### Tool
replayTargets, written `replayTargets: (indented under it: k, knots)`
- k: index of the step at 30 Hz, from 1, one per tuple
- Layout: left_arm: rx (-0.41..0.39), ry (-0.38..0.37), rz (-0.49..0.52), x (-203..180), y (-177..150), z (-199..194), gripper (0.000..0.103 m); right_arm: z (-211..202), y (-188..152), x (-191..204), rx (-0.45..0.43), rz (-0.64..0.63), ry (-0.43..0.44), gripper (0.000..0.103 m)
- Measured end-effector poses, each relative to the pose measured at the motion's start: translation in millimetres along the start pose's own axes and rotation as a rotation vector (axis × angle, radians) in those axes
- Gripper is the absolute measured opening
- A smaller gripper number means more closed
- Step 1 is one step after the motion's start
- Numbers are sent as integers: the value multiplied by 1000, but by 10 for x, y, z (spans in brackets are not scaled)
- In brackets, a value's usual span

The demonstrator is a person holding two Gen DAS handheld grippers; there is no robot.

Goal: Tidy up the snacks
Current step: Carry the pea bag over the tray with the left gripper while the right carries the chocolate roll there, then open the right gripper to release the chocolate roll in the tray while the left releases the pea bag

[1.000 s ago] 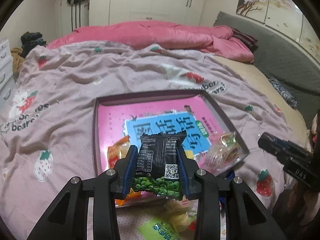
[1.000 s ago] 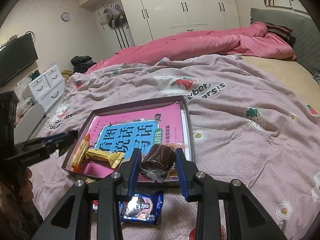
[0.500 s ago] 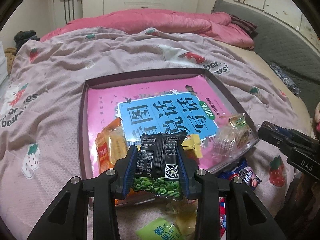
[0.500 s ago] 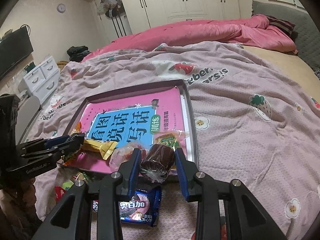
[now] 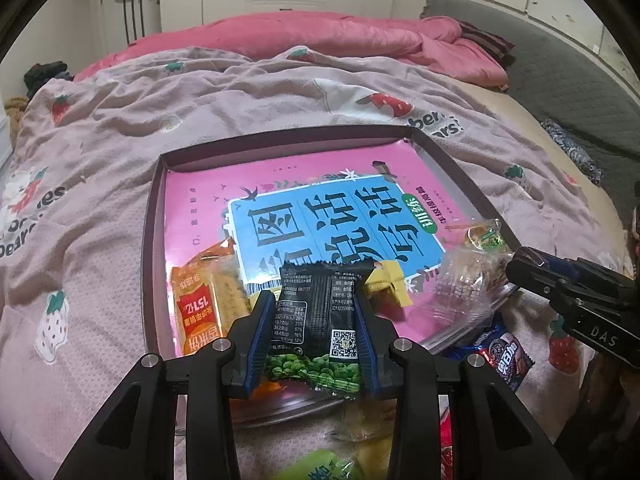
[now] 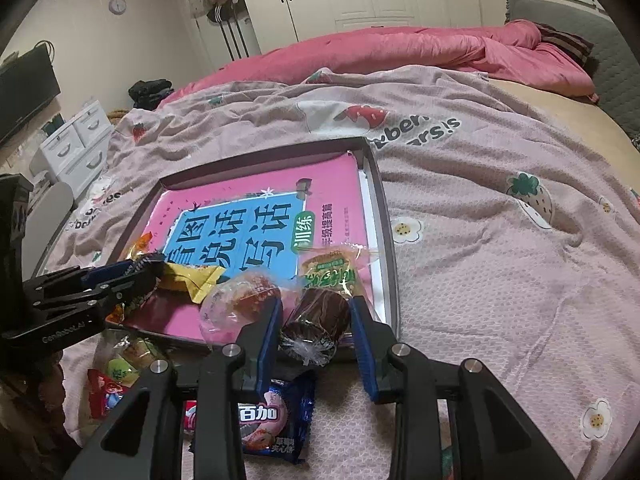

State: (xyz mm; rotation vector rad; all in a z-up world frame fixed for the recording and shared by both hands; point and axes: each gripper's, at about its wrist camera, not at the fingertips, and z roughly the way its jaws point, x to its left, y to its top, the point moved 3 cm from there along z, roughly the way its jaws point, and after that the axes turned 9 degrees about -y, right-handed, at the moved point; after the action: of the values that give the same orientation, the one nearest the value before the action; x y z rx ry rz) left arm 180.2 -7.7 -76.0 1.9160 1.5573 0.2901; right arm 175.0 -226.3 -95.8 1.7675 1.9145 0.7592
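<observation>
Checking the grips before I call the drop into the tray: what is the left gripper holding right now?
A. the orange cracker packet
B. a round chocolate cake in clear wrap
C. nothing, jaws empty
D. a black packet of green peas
D: in the left wrist view the left gripper has both pads pressed on the black packet of green peas, over the near edge of the tray.

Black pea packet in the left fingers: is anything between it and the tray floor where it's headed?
Yes. The black pea packet hangs over the tray's near edge, where an orange snack pack and a yellow wrapped snack already lie close beside it. The pink book cover farther in is bare.
</observation>
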Motion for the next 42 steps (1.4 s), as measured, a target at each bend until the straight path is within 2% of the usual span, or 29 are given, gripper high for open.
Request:
replayTargets:
  k: [26, 42]
  knots:
    - [5, 16, -6, 106, -4, 106, 40, 308, 112, 81, -14, -34, -25, 35]
    - [-3, 14, -18, 143, 15, 125, 41, 88, 117, 83, -53, -37, -21, 35]
